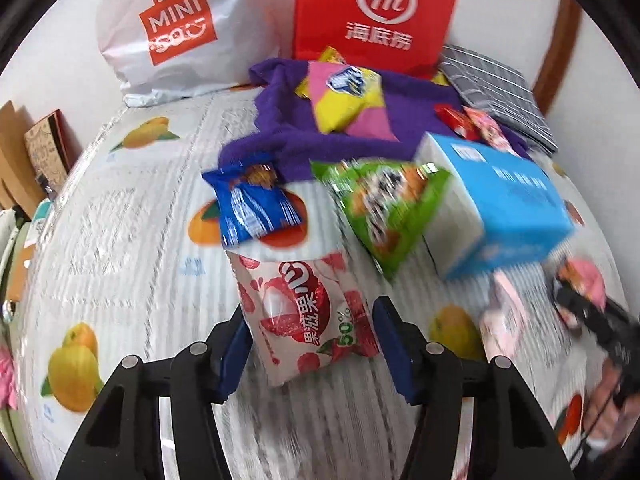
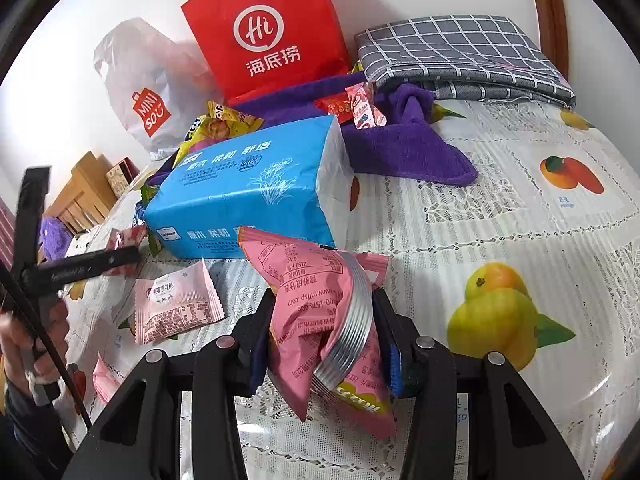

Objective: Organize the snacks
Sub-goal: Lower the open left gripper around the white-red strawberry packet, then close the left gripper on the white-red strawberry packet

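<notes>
A white-and-red lychee snack pack point(image 1: 304, 312) lies on the fruit-print tablecloth point(image 1: 132, 224) between the blue pads of my left gripper point(image 1: 312, 312), and both pads touch its sides. My right gripper point(image 2: 323, 296) is shut on a crumpled pink snack bag point(image 2: 320, 320), held just above the cloth. That same gripper shows blurred at the right edge point(image 1: 592, 312) of the left wrist view. Loose snacks lie around: a blue pack point(image 1: 256, 204), a green bag point(image 1: 384, 208), a small pink pack point(image 2: 176, 308) and a yellow-pink bag point(image 1: 352, 100).
A blue tissue pack point(image 2: 248, 188) lies mid-table. Behind it are a purple towel point(image 2: 404, 148), a red paper bag point(image 2: 264, 36), a white shopping bag point(image 2: 148, 92) and a folded grey checked cloth point(image 2: 464, 52). A person's hand point(image 2: 28, 340) holds the left gripper's handle.
</notes>
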The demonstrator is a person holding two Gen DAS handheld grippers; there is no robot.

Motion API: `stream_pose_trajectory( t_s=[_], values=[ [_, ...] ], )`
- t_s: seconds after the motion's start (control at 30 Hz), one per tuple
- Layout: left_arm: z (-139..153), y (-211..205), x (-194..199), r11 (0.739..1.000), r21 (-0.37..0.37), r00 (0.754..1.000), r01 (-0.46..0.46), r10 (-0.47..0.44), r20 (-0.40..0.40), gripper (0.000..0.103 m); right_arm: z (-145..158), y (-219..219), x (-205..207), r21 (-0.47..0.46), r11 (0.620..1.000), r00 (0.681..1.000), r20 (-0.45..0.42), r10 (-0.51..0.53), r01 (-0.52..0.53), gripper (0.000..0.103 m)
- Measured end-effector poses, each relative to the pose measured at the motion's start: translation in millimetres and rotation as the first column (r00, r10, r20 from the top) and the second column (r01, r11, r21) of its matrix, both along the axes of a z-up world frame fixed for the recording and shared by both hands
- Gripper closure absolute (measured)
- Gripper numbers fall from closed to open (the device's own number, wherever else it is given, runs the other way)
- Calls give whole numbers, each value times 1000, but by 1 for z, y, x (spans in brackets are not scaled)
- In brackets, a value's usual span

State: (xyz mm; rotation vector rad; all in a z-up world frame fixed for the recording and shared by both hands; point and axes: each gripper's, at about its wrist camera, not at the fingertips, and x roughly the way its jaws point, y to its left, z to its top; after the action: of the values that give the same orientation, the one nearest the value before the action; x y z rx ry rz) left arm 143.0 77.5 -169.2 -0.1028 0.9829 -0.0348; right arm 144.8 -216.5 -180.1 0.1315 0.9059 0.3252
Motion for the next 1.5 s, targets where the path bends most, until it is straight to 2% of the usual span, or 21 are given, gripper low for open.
stream_pose_trajectory(
  t_s=[0.07, 0.23, 0.3, 0.43, 0.53, 0.73, 0.8, 0.9, 1.5],
  values=[
    [-4, 0, -6, 1000, -15, 1000, 13, -13, 9, 47, 0, 0, 0, 0, 1000, 1000, 0, 0, 0, 57],
    [-7, -14, -15, 997, 77, 997, 21, -27, 76, 47, 0, 1, 0, -6, 1000, 1000, 0, -1, 1, 57],
    [-7, -18, -14, 994, 106, 996, 30, -39, 76, 43, 0, 1, 0, -9, 1000, 1000, 0, -1, 1, 57],
    [-8, -16, -12, 995, 86, 996, 47, -53, 72, 37, 0, 2, 0, -18, 1000, 1000, 0, 0, 0, 57],
    [-9, -20, -11, 993, 108, 996, 43, -51, 68, 34, 0, 3, 0, -27, 1000, 1000, 1, 0, 0, 57],
    [-9, -20, -11, 994, 103, 997, 24, -32, 70, 37, 0, 8, 0, -52, 999, 1000, -1, 8, -8, 54],
    [-8, -21, -13, 995, 98, 997, 5, -13, 79, 50, 0, 8, 0, -53, 999, 1000, -1, 8, -8, 54],
    [-8, -23, -14, 995, 104, 997, -1, -7, 81, 54, 0, 8, 0, -53, 999, 1000, -1, 8, -8, 54],
    [-9, -28, -15, 991, 133, 997, -27, 17, 79, 52, 1, 4, 1, -24, 1000, 1000, -4, 2, -3, 56]
  ],
)
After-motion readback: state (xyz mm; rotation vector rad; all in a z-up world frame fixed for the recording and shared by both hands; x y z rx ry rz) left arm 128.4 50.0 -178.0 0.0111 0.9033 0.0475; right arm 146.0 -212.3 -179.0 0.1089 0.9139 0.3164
